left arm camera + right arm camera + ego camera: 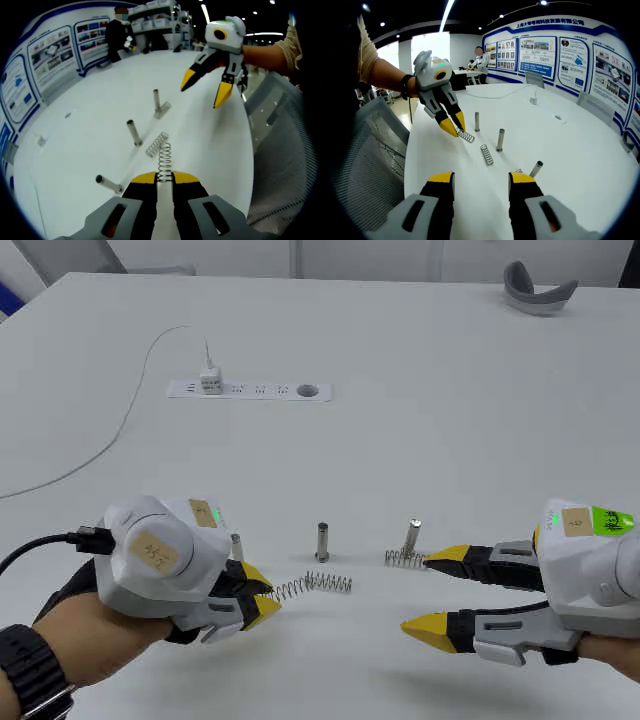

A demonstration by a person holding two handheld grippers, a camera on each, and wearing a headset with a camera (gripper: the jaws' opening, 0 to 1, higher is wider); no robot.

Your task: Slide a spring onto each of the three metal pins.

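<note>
The smooth white table takes almost the whole head view, with much free surface from the middle up to its far edge. At lower left, the left gripper has its yellow tips pressed together on one end of a thin wire spring. At lower right, the right gripper is spread and holds nothing. A flat power strip lies at upper left and a grey curved band at upper right. Three short metal pins stand in a row at the centre: the left pin, partly behind the left gripper, the middle pin and the right pin. A second spring lies just beside the held one. A third spring lies at the foot of the right pin.
</note>
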